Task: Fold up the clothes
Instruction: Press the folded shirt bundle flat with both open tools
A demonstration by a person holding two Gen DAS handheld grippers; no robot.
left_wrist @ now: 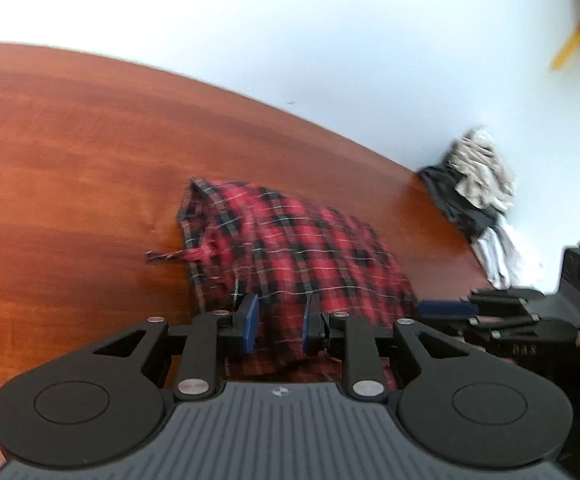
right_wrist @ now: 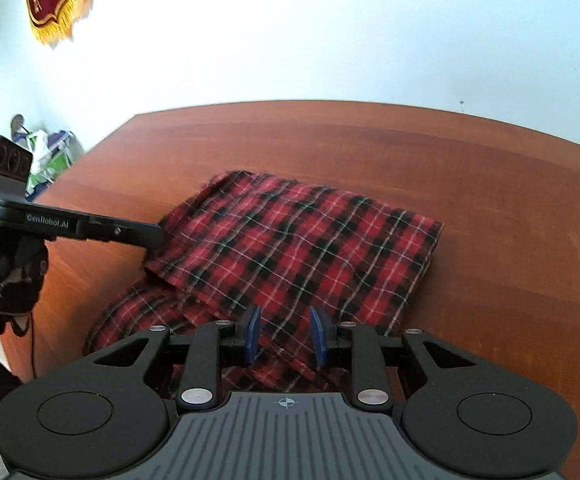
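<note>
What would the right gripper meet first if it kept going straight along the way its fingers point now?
Most likely the red plaid garment lying on the wooden table: the right gripper points down at it, jaws apart, with plaid cloth directly ahead. How far off it lies is unclear.

Bare table (left_wrist: 70, 160) left of plaid garment (left_wrist: 290, 248); clothes heap (left_wrist: 478, 184) right.

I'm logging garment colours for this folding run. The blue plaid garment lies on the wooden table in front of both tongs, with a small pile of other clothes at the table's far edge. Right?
Not quite: the plaid garment is red and black, not blue, as the right wrist view shows. The rest stands: it lies on the wooden table in front of both tongs, and the left wrist view shows the pile of other clothes at the far edge.
</note>
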